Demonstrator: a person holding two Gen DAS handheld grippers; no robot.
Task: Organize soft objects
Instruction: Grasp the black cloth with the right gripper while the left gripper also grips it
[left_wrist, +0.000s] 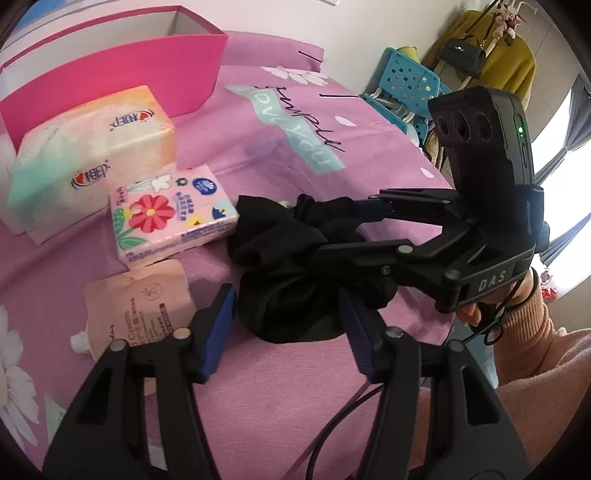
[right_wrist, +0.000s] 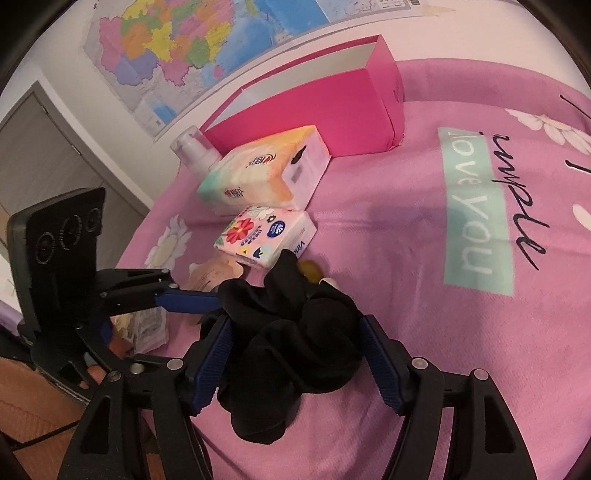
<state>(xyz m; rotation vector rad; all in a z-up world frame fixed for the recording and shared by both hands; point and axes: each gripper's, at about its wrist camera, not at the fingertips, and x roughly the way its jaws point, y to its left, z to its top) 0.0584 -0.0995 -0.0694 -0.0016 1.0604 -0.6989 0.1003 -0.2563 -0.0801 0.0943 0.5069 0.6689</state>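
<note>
Nearest the cameras, both claws close in on one thing: a crumpled black cloth (left_wrist: 295, 266) lying on the pink bedsheet (left_wrist: 280, 387), near the front edge of the bed. In the left wrist view the left claw (left_wrist: 284, 332) straddles the near end of the cloth, its blue pads (left_wrist: 218, 332) set either side of the fabric; the left pad stands clear of it, and whether the right pad touches cannot be told, so I judge the jaws part open and not yet clamped. The right claw (right_wrist: 295, 354) comes at the bundle from the other side. In its own view the cloth fills the gap between its pads (right_wrist: 380, 365) and both seem to lie against the folds, but whether they squeeze or merely flank it I cannot tell. Two claws on one limp piece suggests the cloth is meant to be gathered or folded, since a single pinch would let it droop.

Just beside the cloth lies a peach pouch (left_wrist: 144, 295), flat on the sheet. A little farther sits a floral tissue pack (left_wrist: 173, 218), its corner touching the cloth, then a larger tissue pack (left_wrist: 92, 147) behind it, with a white pump bottle (right_wrist: 195, 151) at its side.

Farthest back stands an open pink box (left_wrist: 122, 74), mouth up; it is probably the place meant for these soft things.
</note>
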